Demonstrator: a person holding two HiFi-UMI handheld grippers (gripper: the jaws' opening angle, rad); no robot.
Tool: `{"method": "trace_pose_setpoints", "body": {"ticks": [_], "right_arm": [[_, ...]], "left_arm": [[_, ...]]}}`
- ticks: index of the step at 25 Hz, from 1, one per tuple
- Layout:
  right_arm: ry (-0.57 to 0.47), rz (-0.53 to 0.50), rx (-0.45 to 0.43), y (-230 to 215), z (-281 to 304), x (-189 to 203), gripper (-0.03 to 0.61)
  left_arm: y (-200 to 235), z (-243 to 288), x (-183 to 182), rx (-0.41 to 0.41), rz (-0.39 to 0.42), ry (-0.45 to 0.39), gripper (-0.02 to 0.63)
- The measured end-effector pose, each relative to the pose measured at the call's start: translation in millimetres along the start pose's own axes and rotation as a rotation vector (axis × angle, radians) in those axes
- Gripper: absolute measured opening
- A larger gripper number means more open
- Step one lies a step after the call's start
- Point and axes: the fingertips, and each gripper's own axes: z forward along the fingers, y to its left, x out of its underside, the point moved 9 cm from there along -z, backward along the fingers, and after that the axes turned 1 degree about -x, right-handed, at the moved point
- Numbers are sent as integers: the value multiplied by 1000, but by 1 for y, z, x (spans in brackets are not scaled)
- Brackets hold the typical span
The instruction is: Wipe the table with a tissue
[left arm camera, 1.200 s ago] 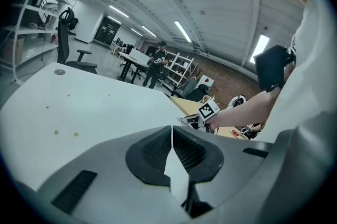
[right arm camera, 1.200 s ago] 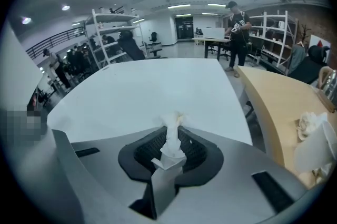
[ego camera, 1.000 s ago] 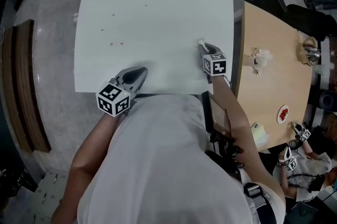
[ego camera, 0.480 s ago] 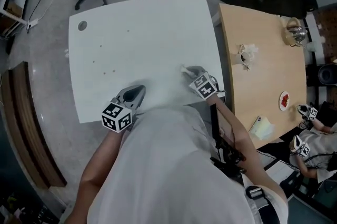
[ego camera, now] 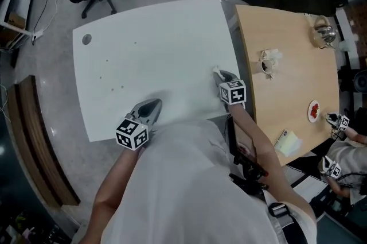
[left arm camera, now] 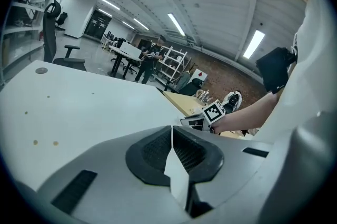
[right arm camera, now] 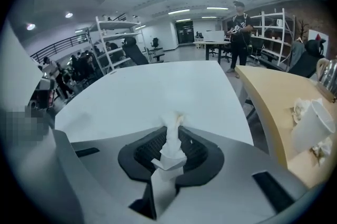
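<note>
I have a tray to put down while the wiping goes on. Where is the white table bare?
The white table is bare across its far half, between the grommet and the edge by the wooden table. Brown spots dot the left part. The near edge is crowded: left gripper, right gripper shut on the tissue.

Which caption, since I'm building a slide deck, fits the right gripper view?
Crumpled tissue clamped in the right tongs, white table ahead, wooden table alongside.
</note>
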Motion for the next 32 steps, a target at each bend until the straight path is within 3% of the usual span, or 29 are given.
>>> {"method": "trace_pose_setpoints", "body": {"ticks": [9, 18, 32], "right_arm": [[-37, -66, -89, -5, 57, -62, 58], [-2, -237, -69, 4, 98, -93, 57], [-34, -323, -78, 25, 123, -116, 57]], "left_arm": [[-7, -8, -3, -109, -44, -37, 12], [-6, -44, 15, -285, -146, -91, 12], [-13, -49, 27, -317, -175, -81, 12]]}}
